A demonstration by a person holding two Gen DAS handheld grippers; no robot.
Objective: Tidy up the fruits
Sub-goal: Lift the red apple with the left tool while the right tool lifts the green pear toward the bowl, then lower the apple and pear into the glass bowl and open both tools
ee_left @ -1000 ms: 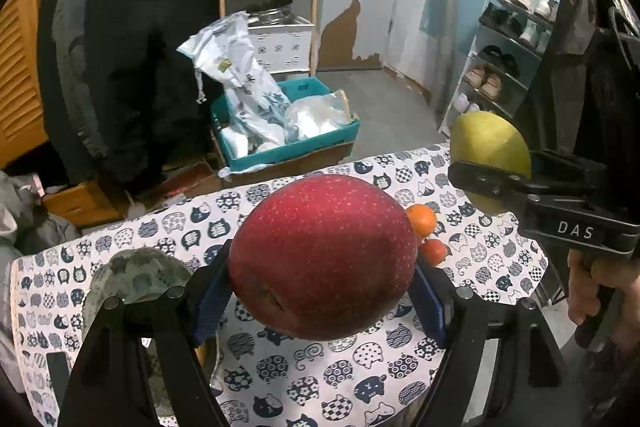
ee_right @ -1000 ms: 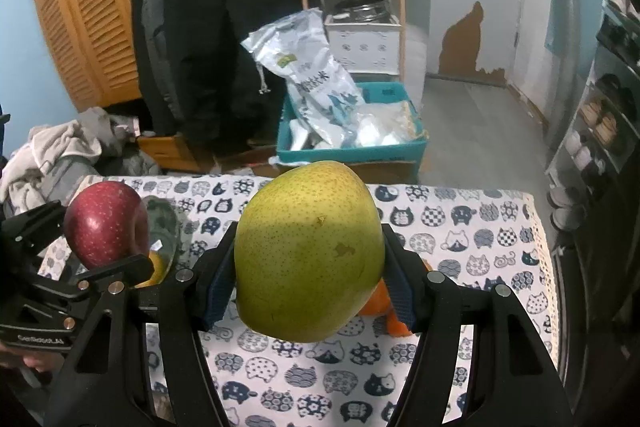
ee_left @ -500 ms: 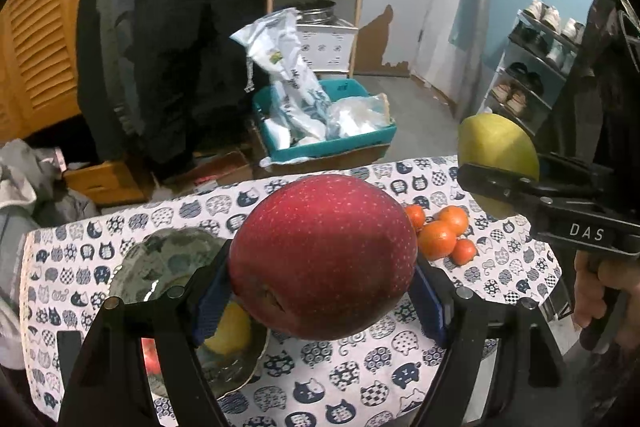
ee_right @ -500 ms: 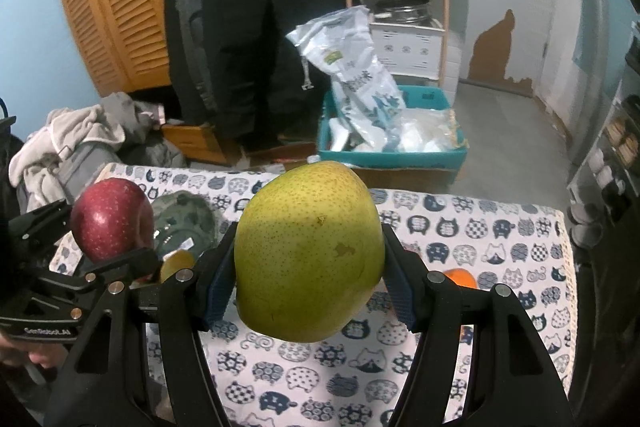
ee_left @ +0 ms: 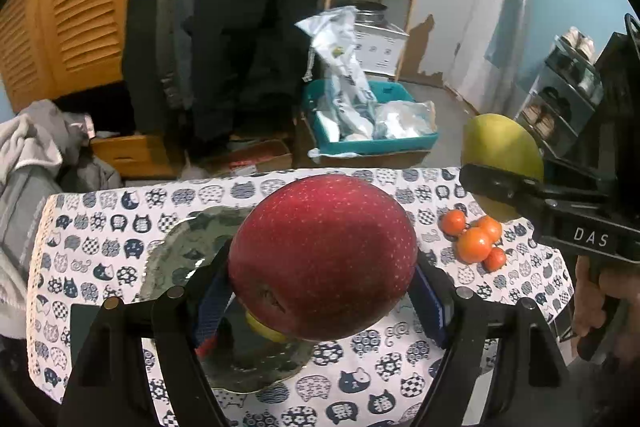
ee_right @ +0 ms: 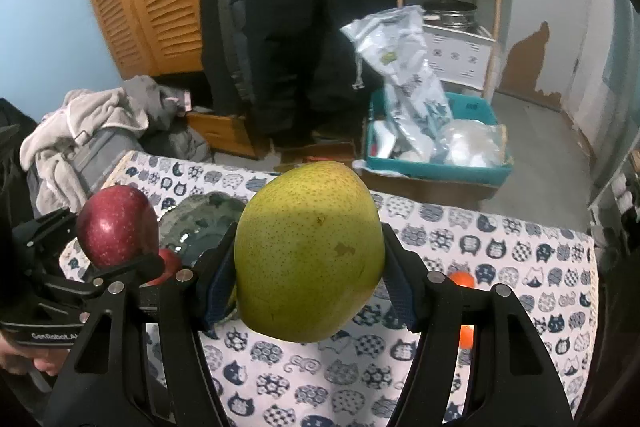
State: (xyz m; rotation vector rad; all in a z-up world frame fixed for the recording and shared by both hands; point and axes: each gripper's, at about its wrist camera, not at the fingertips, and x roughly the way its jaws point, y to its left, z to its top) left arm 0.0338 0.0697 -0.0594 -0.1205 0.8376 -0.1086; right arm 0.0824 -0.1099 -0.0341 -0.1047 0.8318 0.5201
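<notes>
Red apple held in the left tool, pinched on both flanks by the blue pads; it hangs above the near right part of the glass bowl. Green pear held the same way in the right tool, above the table to the right of the bowl.

Outward from the tools: the bowl sits left of centre on the cat-print cloth. A yellow fruit shows in it under the apple, along with a bit of something red at the left pad; identity unclear. A cluster of small oranges lies loose on the cloth, well to the right of the bowl, below the pear as the left wrist view shows it.

Judgement: both fruits are bound for the bowl; neither is placed yet.

Risks:
- Smooth round skins against narrow pads: either fruit may rotate or slip if the grip eases before it is low.
- A drop from height could chip the glass or bruise the fruit already there.
- Both tools converging on the bowl may collide.
- The pear could roll out of the shallow bowl.
</notes>
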